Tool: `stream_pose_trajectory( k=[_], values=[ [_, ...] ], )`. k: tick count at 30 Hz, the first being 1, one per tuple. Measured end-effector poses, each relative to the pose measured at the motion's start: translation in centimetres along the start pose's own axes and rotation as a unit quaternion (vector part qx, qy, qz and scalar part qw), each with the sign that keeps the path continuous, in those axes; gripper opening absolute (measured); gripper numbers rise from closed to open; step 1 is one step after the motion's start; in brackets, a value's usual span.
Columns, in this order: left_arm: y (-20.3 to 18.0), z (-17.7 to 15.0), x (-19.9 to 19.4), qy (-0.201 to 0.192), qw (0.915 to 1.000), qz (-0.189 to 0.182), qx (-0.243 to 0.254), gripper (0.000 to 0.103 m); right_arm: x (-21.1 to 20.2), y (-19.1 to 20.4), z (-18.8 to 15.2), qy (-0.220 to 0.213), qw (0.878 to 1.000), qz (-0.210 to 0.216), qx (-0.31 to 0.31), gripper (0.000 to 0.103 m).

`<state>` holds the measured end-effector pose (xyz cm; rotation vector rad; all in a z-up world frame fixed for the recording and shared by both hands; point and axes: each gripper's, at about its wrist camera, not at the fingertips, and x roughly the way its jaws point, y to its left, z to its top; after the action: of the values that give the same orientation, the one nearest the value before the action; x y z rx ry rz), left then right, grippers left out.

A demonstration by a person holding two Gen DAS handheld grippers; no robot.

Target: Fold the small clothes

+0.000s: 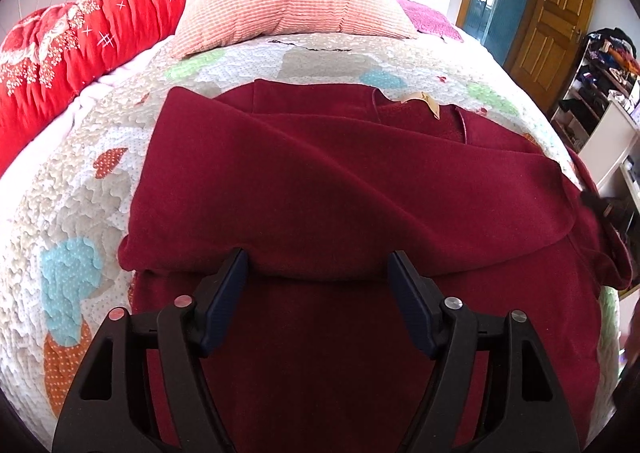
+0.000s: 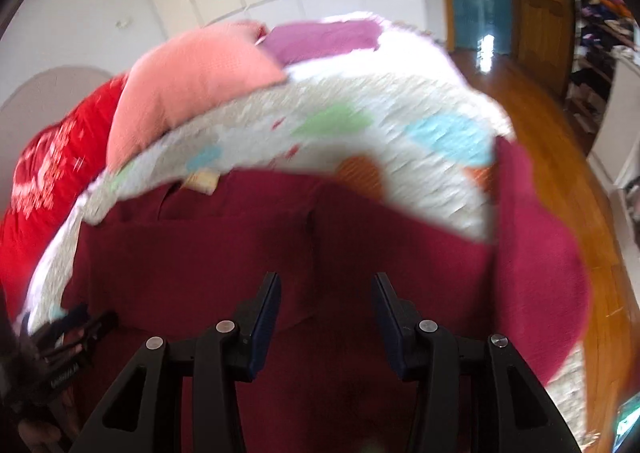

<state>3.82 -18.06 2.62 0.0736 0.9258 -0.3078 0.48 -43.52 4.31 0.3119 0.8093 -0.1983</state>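
A dark red garment [image 1: 320, 181] lies spread on the patchwork quilted bedspread [image 1: 80, 213], its collar with a tan label [image 1: 424, 101] at the far end. One sleeve is folded across the body toward the left. My left gripper [image 1: 317, 257] hovers open over the near half, and the edge of the folded layer runs between its blue pads [image 1: 230, 293] without being pinched. In the blurred right wrist view the same garment [image 2: 200, 261] fills the lower half, with part of it hanging over the bed's right edge. My right gripper [image 2: 326, 279] stands open just above the cloth, nothing held.
A salmon pillow [image 1: 288, 1], a red embroidered quilt [image 1: 80, 41] and a purple cushion [image 1: 428, 17] sit at the head of the bed. Right of the bed are wooden floor [image 2: 560, 173], a wooden door [image 1: 556, 13] and a cluttered shelf [image 1: 600, 65].
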Motion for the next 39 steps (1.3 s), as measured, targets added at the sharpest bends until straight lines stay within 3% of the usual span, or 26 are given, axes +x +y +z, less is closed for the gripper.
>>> stream_pose_trajectory(
  k=[1, 3, 4, 7, 11, 12, 14, 16, 18, 19, 22, 25, 30, 34, 37, 39],
  values=[
    [0.0, -0.1, 0.0, -0.002, 1.0000, 0.000, 0.001, 0.074, -0.5, -1.0, 0.6, -0.011, 1.000, -0.019, 0.008, 0.051],
    [-0.4, -0.3, 0.1, -0.006, 0.9999, 0.003, 0.008, 0.076, -1.0, -3.8, 2.0, -0.027, 0.997, -0.067, 0.034, 0.082],
    [-0.6, -0.4, 0.1, -0.008, 0.9999, 0.006, 0.013, 0.078, -0.8, -4.9, 2.6, -0.029, 0.995, -0.086, 0.045, 0.089],
    [-1.1, -0.5, 0.3, -0.011, 0.9996, 0.015, 0.023, 0.080, 1.1, -8.5, 4.6, -0.003, 0.990, -0.119, 0.080, 0.091],
    [-1.0, -0.6, 0.6, -0.011, 0.9996, 0.014, 0.023, 0.081, 5.5, -11.3, 6.5, 0.051, 0.987, -0.106, 0.111, 0.091],
    [-1.0, -0.6, 0.7, -0.011, 0.9996, 0.013, 0.022, 0.082, 6.4, -11.8, 6.7, 0.065, 0.986, -0.105, 0.110, 0.083],
    [-1.0, -0.6, 0.7, -0.012, 0.9996, 0.011, 0.022, 0.084, 8.3, -12.4, 6.5, 0.086, 0.985, -0.102, 0.107, 0.048],
    [-1.1, -0.6, 0.8, -0.013, 0.9996, 0.010, 0.024, 0.085, 7.9, -12.8, 6.0, 0.071, 0.988, -0.086, 0.109, 0.035],
    [-1.1, -0.7, 0.9, -0.013, 0.9996, 0.009, 0.024, 0.086, 6.5, -12.4, 5.7, 0.056, 0.990, -0.091, 0.087, 0.007],
    [-1.1, -0.6, 0.8, -0.013, 0.9996, 0.007, 0.024, 0.086, 5.5, -12.1, 5.7, 0.046, 0.991, -0.097, 0.081, 0.007],
    [-0.3, -0.3, -0.3, -0.016, 0.9996, -0.019, 0.013, 0.086, 1.2, -10.1, 6.6, -0.002, 0.996, -0.039, 0.076, 0.007],
    [1.9, 0.6, -2.3, -0.036, 0.9976, -0.049, -0.034, 0.086, -3.1, -5.2, 7.6, -0.052, 0.998, 0.020, 0.024, 0.007],
    [6.1, 2.0, -4.7, -0.049, 0.9942, -0.046, -0.084, 0.086, -6.4, 5.7, 7.2, -0.076, 0.984, 0.145, -0.071, 0.007],
    [9.6, 2.2, -5.2, -0.053, 0.9873, -0.049, -0.142, 0.086, -2.6, 13.7, 3.5, -0.044, 0.970, 0.210, -0.117, 0.009],
    [11.3, 2.3, -5.0, -0.049, 0.9826, -0.057, -0.170, 0.086, 2.3, 16.4, 0.2, 0.066, 0.962, 0.240, -0.109, 0.011],
    [11.5, 2.4, -4.9, -0.049, 0.9830, -0.057, -0.167, 0.086, 3.0, 16.2, -1.5, 0.083, 0.959, 0.249, -0.104, 0.018]
  ],
)
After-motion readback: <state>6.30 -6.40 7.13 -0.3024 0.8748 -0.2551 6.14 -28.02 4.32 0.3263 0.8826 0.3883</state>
